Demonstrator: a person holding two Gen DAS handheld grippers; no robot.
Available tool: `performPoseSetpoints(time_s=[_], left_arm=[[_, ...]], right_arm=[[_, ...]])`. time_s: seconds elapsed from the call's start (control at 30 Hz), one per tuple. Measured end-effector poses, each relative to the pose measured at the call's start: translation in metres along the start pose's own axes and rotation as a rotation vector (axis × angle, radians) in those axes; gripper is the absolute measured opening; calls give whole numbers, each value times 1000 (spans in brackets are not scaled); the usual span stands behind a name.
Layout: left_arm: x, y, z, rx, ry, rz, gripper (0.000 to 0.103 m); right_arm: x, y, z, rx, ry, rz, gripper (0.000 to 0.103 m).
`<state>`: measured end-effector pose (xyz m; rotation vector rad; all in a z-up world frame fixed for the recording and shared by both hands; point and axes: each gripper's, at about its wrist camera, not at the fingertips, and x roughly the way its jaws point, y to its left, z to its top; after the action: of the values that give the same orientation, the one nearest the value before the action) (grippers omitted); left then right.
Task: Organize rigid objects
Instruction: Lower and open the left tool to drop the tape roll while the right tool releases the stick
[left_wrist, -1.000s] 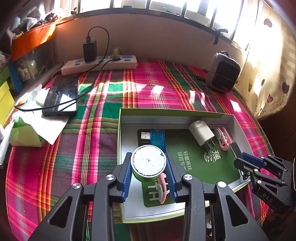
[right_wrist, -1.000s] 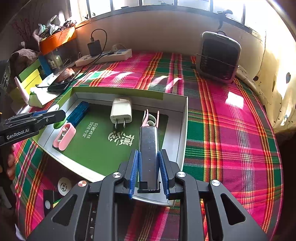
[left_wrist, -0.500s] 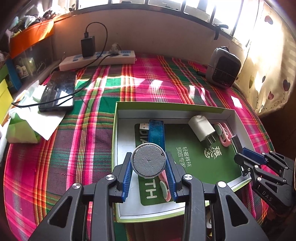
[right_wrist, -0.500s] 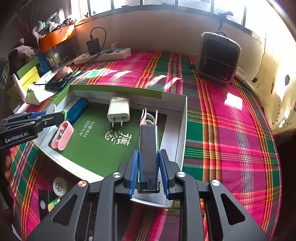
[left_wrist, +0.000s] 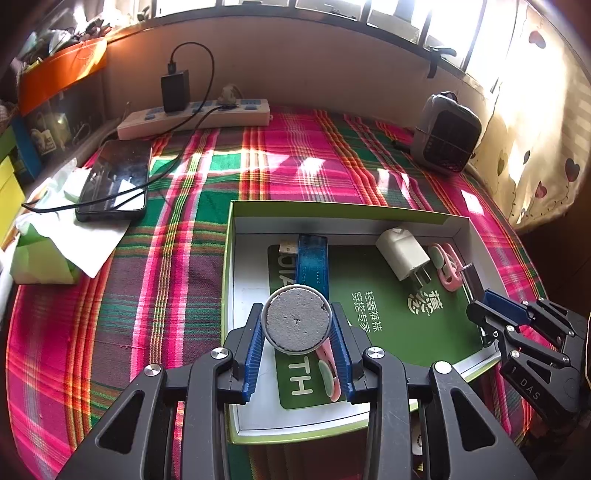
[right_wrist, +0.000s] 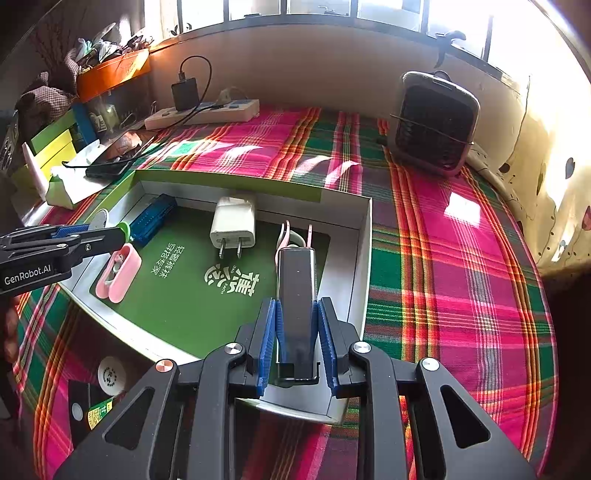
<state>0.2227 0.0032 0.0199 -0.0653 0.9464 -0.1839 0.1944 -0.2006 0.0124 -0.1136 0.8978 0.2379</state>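
Observation:
My left gripper (left_wrist: 297, 332) is shut on a small round green tin with a grey lid (left_wrist: 297, 319), held over the left part of an open green-edged box (left_wrist: 332, 211). My right gripper (right_wrist: 297, 332) is shut on a dark rectangular bar (right_wrist: 297, 291), held over the box's right side (right_wrist: 364, 266). In the box lie a blue USB device (left_wrist: 312, 262), a white charger plug (left_wrist: 402, 254), a pink clip (left_wrist: 447, 264) and another pink clip (right_wrist: 118, 273) under the left gripper. The left gripper shows in the right wrist view (right_wrist: 107, 230).
A plaid cloth (left_wrist: 170, 280) covers the table. A phone (left_wrist: 114, 181) on tissue, a power strip (left_wrist: 195, 118) with a black adapter, and a small grey heater (left_wrist: 447, 134) stand at the back. A round white disc (right_wrist: 110, 374) and dark packets lie before the box.
Both grippers have drawn back slightly with their objects. The tin's lid has passed from sunlight into shade. The box looks a little farther off.

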Motion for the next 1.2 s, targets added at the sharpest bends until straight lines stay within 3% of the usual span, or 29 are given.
performPoseSetpoints(time_s=[1.2], left_arm=[[-2,0,-2,-3,-1,3,35]], right_arm=[[-2,-2,-1,14,-23,0,25]])
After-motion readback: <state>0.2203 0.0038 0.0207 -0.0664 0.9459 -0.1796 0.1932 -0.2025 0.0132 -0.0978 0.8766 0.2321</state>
